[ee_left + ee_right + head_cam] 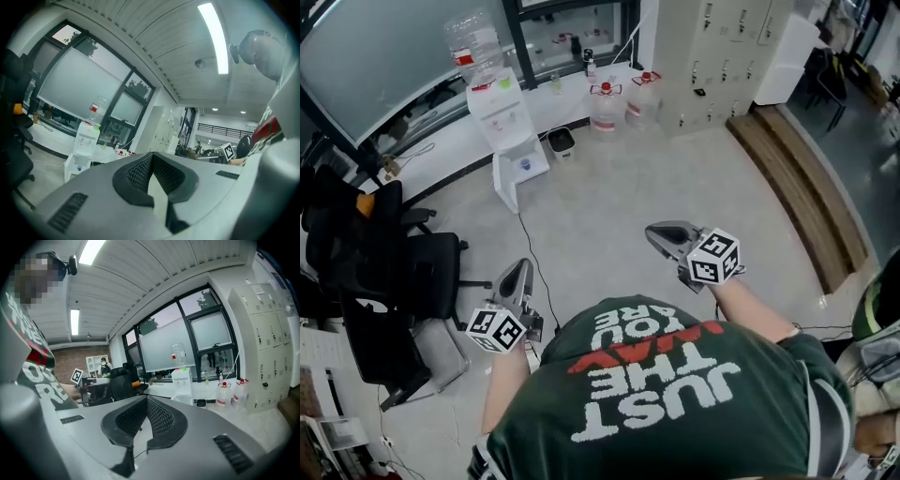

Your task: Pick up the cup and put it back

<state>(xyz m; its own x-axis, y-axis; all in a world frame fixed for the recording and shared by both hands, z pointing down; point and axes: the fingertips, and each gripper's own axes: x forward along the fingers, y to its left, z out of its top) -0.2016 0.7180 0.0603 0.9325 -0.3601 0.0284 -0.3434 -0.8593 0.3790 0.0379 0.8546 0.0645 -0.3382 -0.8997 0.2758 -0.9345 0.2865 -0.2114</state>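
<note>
The left hand-held gripper (518,274) and the right hand-held gripper (658,234) both have their jaws pressed together on nothing. They are held out over the floor (675,178), probably just carried, since nothing is within reach. No cup shows in any view; a water dispenser (504,127) stands well ahead.

From the head view's middle, a water dispenser (508,131) is standing at eleven o'clock, two jugs (606,106) are sitting at twelve, lockers (712,56) are rising at one, a step (806,187) is running at two, and chairs (394,272) are crowding nine. The left gripper (521,270) is hanging at eight, the right gripper (654,234) at three.
</note>
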